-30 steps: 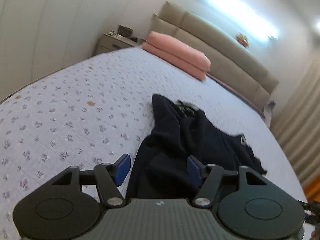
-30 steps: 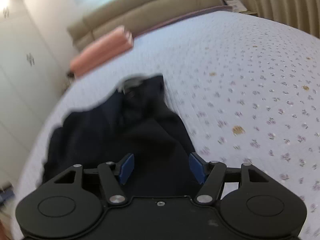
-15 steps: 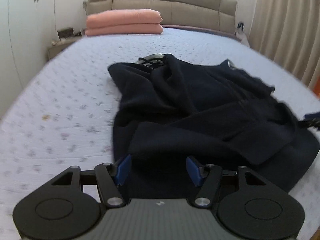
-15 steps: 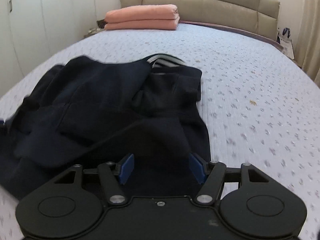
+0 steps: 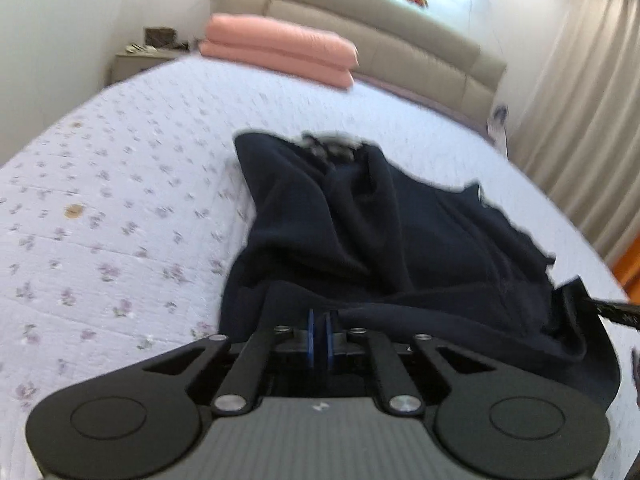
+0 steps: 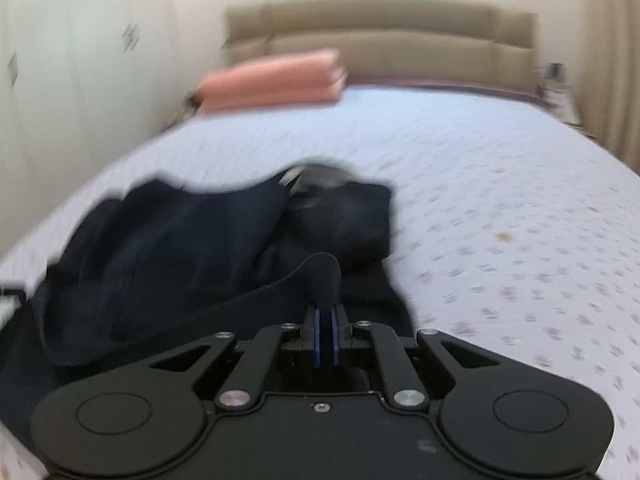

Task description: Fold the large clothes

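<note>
A dark navy garment (image 5: 400,232) lies crumpled on the flowered bedspread (image 5: 120,200). My left gripper (image 5: 319,320) is at the garment's near left hem, its jaws closing with the blue pads nearly together and the dark cloth pinched between them. In the right wrist view the same garment (image 6: 180,240) spreads to the left. My right gripper (image 6: 326,316) is at its near right hem, jaws closing, with a raised fold of cloth (image 6: 322,280) standing up out of the pads. The right gripper's tip (image 5: 612,310) shows at the far right of the left wrist view.
Folded pink blankets (image 5: 280,48) lie at the head of the bed before a beige padded headboard (image 5: 380,28). A nightstand (image 5: 140,60) stands at the back left, curtains (image 5: 580,100) hang on the right. Bare bedspread (image 6: 520,220) stretches right of the garment.
Both grippers went from wide open to closed on the garment's near hem. Both hands dropped closer to the cloth and the views rolled.
</note>
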The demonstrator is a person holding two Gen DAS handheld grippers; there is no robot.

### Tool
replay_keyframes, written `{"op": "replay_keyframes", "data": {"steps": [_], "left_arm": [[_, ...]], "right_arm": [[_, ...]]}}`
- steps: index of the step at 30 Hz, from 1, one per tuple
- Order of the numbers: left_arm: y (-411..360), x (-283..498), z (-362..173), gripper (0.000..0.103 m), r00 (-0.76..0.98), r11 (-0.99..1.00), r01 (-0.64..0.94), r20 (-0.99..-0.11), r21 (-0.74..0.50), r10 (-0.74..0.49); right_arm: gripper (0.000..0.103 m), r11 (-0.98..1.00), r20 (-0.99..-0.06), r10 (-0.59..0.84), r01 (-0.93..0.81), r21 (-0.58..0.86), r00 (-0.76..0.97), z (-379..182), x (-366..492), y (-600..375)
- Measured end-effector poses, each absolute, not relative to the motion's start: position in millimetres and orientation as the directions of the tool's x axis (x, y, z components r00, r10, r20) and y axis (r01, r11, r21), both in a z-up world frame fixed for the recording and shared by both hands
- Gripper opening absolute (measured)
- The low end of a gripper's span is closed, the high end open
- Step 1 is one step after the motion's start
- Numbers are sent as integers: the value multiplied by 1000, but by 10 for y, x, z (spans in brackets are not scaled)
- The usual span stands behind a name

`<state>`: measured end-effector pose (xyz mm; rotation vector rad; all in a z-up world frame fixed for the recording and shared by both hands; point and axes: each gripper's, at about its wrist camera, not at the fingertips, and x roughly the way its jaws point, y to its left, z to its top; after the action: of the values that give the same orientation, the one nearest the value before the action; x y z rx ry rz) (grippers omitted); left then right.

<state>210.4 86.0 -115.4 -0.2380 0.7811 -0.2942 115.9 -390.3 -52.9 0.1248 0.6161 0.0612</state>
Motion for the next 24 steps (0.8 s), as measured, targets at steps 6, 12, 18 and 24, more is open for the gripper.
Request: {"op": "replay_keyframes", "data": {"steps": [6,12,18,24], "left_arm": [[997,2228,-1239,22,655,936,106,-685,-336,-320],[794,2393,-1371,32,603,949,182,-734,-256,-314],[831,2289,-1257,3,665,950,191,-679,-247,-311],[1247,2271,-1174,4,703,857,81,-580,-509,-410]], "right_arm": [[9,987,-664,109,0,162,740,-748,1259,-3948],[29,972,-655,176,-26,233,735,-777,1314,-3951],[70,955,-656,260,-89,283,709,-763,1341,-3975],[19,974,-719,183,-25,225,671,-890,1456,-3926]]}}
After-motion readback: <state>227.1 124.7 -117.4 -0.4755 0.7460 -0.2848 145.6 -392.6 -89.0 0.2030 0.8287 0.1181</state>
